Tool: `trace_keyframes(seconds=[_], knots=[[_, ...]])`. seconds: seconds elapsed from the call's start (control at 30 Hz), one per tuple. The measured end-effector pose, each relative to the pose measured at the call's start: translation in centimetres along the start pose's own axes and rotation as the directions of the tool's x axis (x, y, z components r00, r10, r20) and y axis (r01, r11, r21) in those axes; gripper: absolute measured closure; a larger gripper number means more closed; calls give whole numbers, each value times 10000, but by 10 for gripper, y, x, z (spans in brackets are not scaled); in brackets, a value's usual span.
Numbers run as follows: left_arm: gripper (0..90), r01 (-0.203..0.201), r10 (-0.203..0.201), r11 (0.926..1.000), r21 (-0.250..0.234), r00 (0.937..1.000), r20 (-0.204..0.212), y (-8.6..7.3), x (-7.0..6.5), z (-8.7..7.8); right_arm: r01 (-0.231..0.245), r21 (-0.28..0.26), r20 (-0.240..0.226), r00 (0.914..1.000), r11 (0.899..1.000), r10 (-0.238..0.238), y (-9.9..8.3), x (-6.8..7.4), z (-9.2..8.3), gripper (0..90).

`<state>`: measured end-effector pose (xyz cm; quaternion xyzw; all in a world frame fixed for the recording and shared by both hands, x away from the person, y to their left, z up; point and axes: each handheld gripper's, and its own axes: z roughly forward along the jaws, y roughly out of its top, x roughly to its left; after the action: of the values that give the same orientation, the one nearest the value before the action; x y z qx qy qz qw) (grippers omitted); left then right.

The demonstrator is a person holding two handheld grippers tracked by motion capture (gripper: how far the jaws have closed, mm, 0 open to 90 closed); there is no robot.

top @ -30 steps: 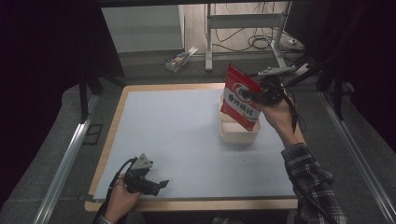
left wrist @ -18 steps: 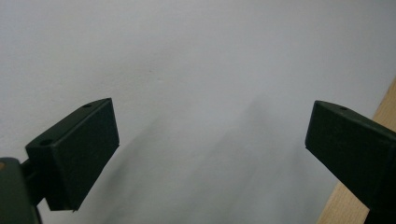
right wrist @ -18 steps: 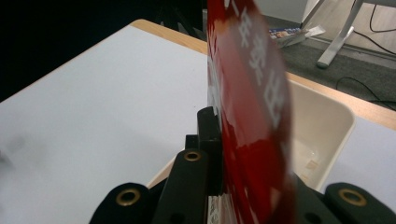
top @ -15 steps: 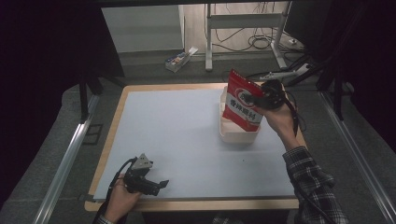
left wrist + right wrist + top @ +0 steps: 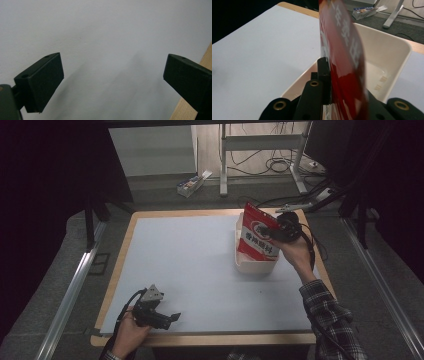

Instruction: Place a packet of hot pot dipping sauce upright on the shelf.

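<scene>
A red snack pouch with white lettering hangs upright in my right gripper, which is shut on its edge. Its lower end sits inside a cream plastic bin at the table's far right. In the right gripper view the red pouch is pinched between the black jaws above the cream bin. My left gripper rests near the table's front left edge. Its jaws stand open over the bare white mat, with nothing between the fingers.
The white mat covers a wooden table with a bare rim. On the floor beyond lie a small box, cables and a metal stand's legs. Rails run along both sides of the table.
My right gripper has come down with the pouch, so its lower end now sits deeper in the bin. The left gripper has stayed put.
</scene>
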<state>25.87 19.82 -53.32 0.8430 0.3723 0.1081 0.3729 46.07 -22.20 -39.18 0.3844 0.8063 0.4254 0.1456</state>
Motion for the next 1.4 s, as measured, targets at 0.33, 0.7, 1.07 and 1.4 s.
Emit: trace_keyframes(seconds=[0.33, 0.7, 1.07, 1.4], knots=[[29, -27, 27, 10000, 31, 10000, -10, 0, 0, 0, 141, -137, 604, 9981, 9998, -132, -2, -6, -3, 651], [30, -51, 51, 10000, 68, 10000, 4, 0, -1, 1, 41, -88, 960, 9954, 10000, -32, -2, -8, -2, 287], [30, -29, 29, 10000, 44, 10000, 23, 0, 0, 1, -134, -205, 741, 9971, 9997, 149, -6, -10, -4, 120], [38, 9, -10, 10000, 38, 9999, 102, 0, 0, 1, 291, -119, 796, 9964, 9995, -280, -9, -2, -12, 87]])
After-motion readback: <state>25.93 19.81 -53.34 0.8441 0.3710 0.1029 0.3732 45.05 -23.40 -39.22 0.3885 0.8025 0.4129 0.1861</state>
